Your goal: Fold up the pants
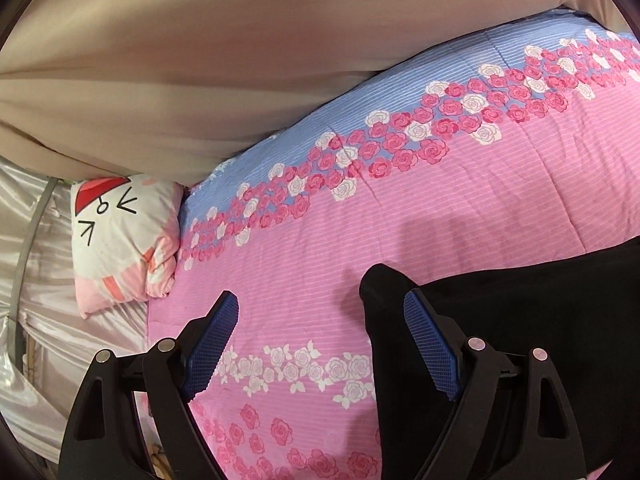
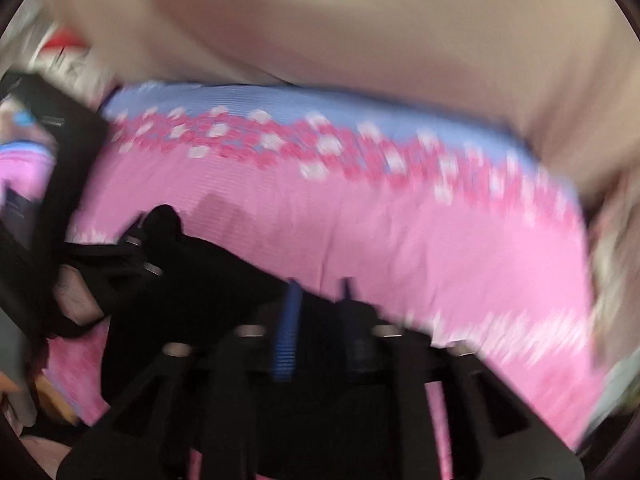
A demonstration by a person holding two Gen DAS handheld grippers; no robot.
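Observation:
Black pants (image 1: 520, 320) lie on a pink flowered bedspread (image 1: 440, 208). My left gripper (image 1: 320, 312) is open above the bed; its right finger is over the pants' edge, its left finger over bare bedspread. In the blurred right wrist view the pants (image 2: 208, 276) stretch from my right gripper (image 2: 320, 292) to the left gripper at the left edge. The right gripper's jaws stand close together with black cloth between them.
A white and pink cartoon pillow (image 1: 120, 240) lies at the head of the bed. A beige curtain (image 1: 200, 60) hangs along the far side. Shiny silver fabric (image 1: 40, 280) is at the left. The bedspread (image 2: 400, 232) extends to the right.

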